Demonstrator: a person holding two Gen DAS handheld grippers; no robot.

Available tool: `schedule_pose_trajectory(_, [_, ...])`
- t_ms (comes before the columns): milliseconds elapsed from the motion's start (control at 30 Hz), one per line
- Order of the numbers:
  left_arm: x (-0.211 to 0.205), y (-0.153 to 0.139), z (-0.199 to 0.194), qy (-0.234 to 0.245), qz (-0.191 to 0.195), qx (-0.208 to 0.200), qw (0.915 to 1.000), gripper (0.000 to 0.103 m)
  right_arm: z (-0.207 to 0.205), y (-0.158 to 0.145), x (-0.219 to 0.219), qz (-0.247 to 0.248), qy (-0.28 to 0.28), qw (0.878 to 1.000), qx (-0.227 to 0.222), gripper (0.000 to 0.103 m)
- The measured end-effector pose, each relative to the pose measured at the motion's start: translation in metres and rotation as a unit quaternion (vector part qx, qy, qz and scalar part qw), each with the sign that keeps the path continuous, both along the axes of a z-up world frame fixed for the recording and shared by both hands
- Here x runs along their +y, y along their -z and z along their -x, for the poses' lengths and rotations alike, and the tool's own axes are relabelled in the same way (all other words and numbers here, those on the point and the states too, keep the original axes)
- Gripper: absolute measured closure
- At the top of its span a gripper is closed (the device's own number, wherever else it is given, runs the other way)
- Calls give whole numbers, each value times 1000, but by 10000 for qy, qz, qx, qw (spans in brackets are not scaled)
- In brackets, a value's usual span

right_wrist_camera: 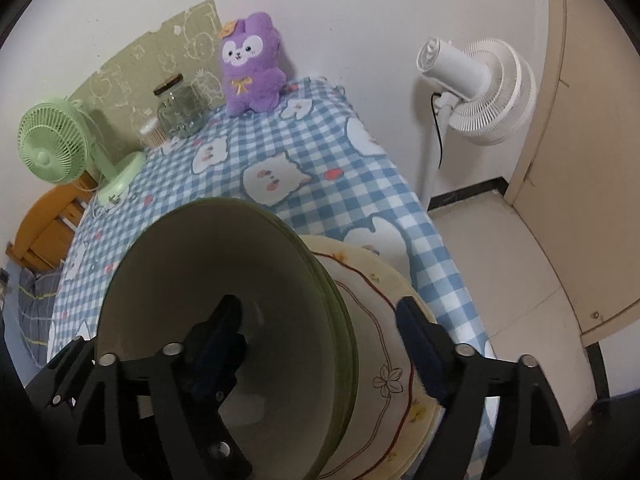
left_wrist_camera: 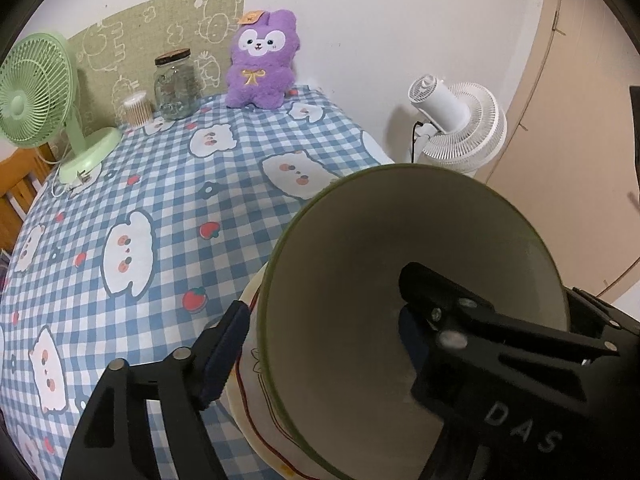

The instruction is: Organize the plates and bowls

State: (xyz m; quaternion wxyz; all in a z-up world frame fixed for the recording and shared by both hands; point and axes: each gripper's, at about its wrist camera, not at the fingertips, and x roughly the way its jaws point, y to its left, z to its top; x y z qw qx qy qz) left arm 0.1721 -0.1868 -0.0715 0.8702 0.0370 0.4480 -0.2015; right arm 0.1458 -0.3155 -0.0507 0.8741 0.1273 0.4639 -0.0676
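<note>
Green bowls stacked on plates, near-right corner of table

Left gripper (left_wrist_camera: 320,340) and right gripper (right_wrist_camera: 320,344) both have jaws wide, straddling opposite rim walls of the green bowl (left_wrist_camera: 360,260), pads clear of it. Bowl sits on floral plate (right_wrist_camera: 384,300) close to the table edge (right_wrist_camera: 440,248); checkered cloth behind is open up to fan, jar, plush.
</note>
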Motion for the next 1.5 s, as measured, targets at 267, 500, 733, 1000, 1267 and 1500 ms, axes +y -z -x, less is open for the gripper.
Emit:
schedule_pose_trajectory(267, [5,-20,13,14,3,-323,9995,18,15,-23,7,193,-3,9991,-381,16])
schedule_pose_trajectory(500, [18,-43,36,-71,152,-733,9972,16,41,-48,18,320,7,9954,-908,11])
schedule_pose_trajectory(733, [32,-60,62,-136,189,-1095,9937,16,68,-67,38,478,-29,9910,-1246,9])
schedule_pose_trajectory(1000, [61,-68,91,-338,155,-1378,9898,16,92,-73,75,543,-270,9863,-1535,9])
schedule_pose_trajectory(1267, [98,-65,116,-517,72,-1532,9868,15,116,-69,104,505,-343,9839,-1677,9])
schedule_pose_trajectory(1500, [138,-64,133,-795,102,-1600,9839,15,135,-71,137,542,-379,9826,-1737,9])
